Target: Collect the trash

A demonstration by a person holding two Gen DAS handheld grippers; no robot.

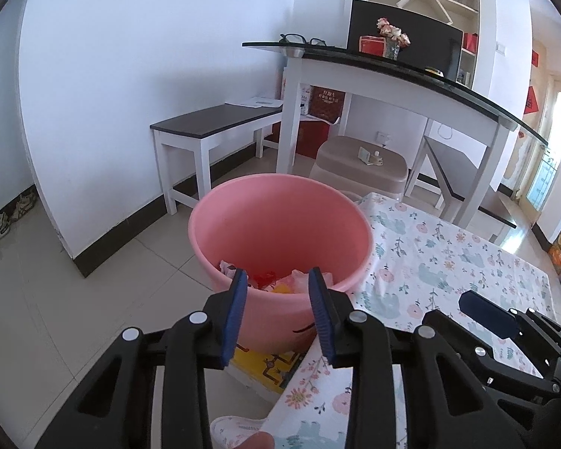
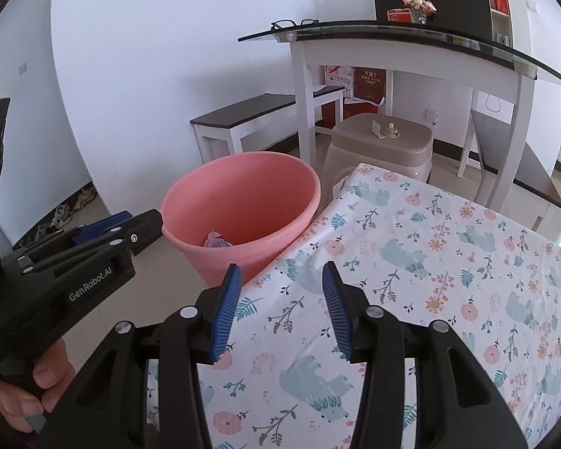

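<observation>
The pink bucket (image 1: 280, 232) stands on the floor against the edge of the floral-clothed surface (image 2: 430, 262), placed for easy drops; trash (image 1: 276, 280) lies inside. Left gripper (image 1: 278, 314) hovers over the near rim, jaws open, empty. Right gripper (image 2: 280, 307) waits above the cloth, jaws likewise open, empty.

Pink round plastic bucket (image 1: 280, 224); white tablecloth (image 2: 430, 262) printed with pink flowers, teal bears; blue ribbed gripper pads (image 2: 226, 310); beige floor tiles (image 1: 74, 299).

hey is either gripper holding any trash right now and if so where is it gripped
Nothing is held. The left gripper is open over the pink bucket, and the right gripper is open above the floral tablecloth.
</observation>
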